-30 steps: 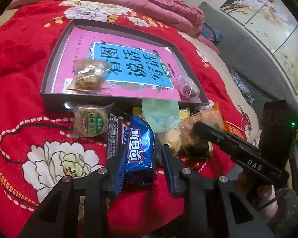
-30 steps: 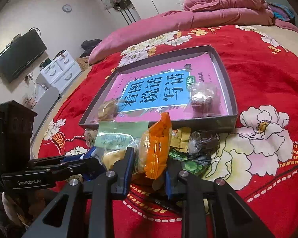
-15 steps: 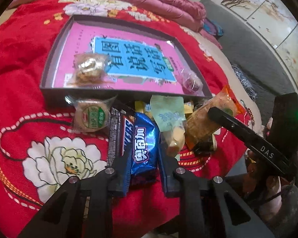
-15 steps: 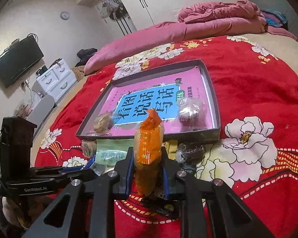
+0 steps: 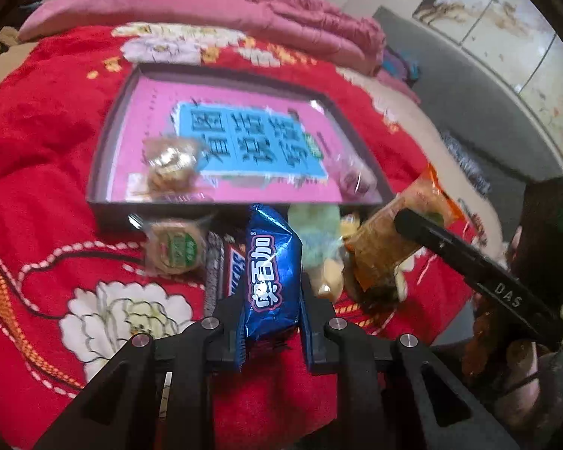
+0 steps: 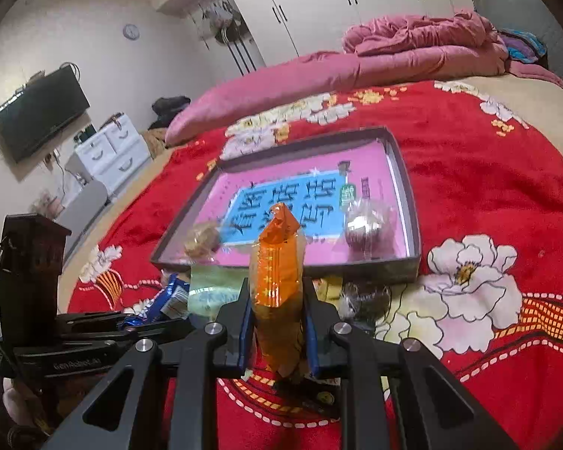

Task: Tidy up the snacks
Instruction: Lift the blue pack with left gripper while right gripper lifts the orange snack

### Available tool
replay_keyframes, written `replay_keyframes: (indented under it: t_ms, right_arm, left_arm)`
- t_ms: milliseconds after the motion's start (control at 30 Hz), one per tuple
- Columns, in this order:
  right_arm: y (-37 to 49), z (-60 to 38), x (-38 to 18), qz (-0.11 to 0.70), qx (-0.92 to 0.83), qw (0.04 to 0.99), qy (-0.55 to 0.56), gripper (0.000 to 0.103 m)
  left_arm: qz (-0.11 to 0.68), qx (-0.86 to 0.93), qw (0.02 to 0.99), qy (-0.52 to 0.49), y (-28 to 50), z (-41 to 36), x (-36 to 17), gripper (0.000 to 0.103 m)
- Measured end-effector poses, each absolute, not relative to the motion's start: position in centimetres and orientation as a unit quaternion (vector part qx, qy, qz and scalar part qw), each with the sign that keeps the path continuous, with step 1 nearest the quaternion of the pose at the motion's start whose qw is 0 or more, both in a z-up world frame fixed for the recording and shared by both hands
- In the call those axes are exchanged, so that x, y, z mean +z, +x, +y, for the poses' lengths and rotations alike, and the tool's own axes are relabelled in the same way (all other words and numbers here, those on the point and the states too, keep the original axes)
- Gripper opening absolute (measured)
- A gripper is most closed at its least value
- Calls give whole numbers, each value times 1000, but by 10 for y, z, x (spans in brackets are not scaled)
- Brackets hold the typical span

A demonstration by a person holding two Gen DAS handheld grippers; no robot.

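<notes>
**Both grippers hold snacks before the tray**

The left gripper (image 5: 270,328) is clenched on a blue snack packet (image 5: 272,273) at lower centre of its view. The right gripper (image 6: 277,328) grasps an orange snack packet (image 6: 279,281), standing upright at centre frame. Just beyond both lies a pile of loose snacks (image 5: 176,247) on the red bed cover (image 5: 37,150). Above the pile, mid-frame, sits a dark tray (image 6: 413,225) with a pink book (image 5: 161,112) inside, carrying two wrapped treats (image 6: 366,225).

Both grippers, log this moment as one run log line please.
left gripper: shut on blue cookie pack | right gripper: shut on orange snack pack | tray: two wrapped snacks inside | stage: packs lifted, not placed
</notes>
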State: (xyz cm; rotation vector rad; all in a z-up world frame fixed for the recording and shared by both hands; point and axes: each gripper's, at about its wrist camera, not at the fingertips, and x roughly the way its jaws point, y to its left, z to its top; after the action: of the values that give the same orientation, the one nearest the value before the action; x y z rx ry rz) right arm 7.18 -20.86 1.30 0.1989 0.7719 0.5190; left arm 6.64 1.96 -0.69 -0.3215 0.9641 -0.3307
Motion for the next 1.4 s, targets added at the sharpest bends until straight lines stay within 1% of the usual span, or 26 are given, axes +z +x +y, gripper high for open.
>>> replay_keyframes:
  t_ms: [133, 267, 567, 1400]
  right_arm:
    - [71, -211, 23, 351, 252, 896, 107, 23]
    - [73, -216, 30, 335, 249, 901, 121, 23]
    - [89, -232, 35, 319, 226, 906, 162, 23]
    - [124, -223, 29, 314, 190, 910, 191, 23]
  left_arm:
    - [424, -153, 876, -173, 62, 34, 8, 22]
    - [403, -137, 888, -173, 62, 42, 15, 22]
    - [383, -119, 899, -174, 71, 51, 21, 22]
    - [378, -109, 902, -176, 111, 32, 10, 22]
